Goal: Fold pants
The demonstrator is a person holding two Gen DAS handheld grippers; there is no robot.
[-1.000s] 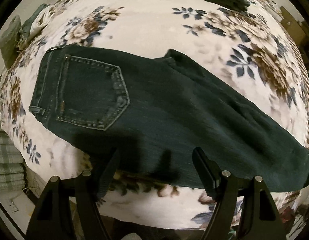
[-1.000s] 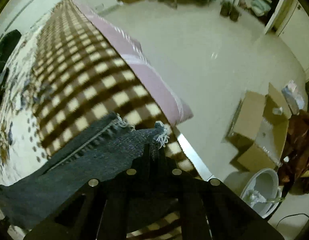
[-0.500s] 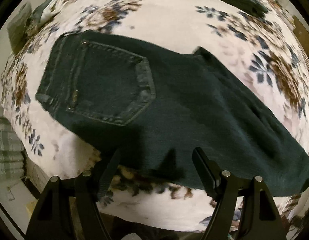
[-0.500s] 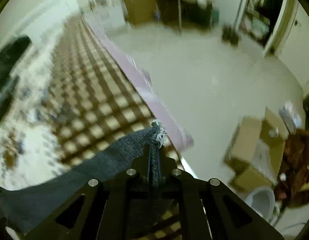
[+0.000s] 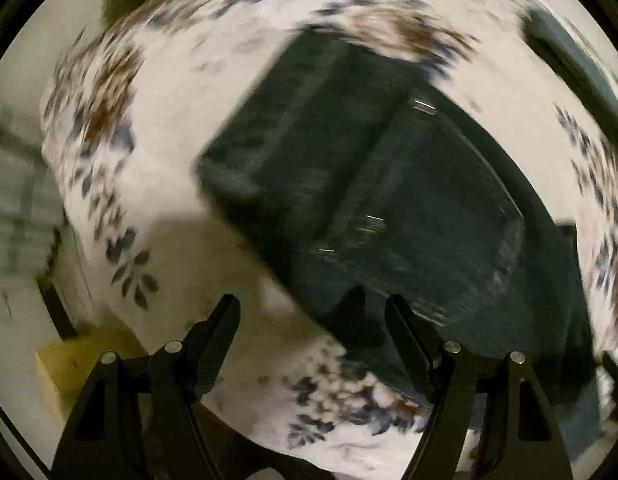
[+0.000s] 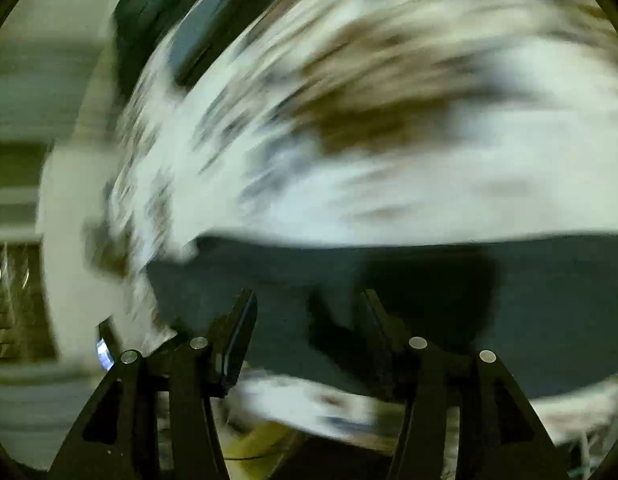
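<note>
The dark jeans [image 5: 389,200] lay flat on the floral bedspread [image 5: 169,92]. The left gripper [image 5: 313,312] and right gripper [image 6: 309,304] hovered wide open, empty; judging between folds, each next needed an edge.

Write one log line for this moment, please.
left gripper: open, above jeans | right gripper: open, empty, over jeans | floral bedspread | both views blurred

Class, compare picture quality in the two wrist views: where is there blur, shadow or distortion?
Left wrist: motion-smeared pants and floral bedspread; sharp left gripper casting a shadow; fisheye bulge. Right wrist: heavier streaking, bedspread pattern unreadable; right gripper stays crisp, open.
</note>
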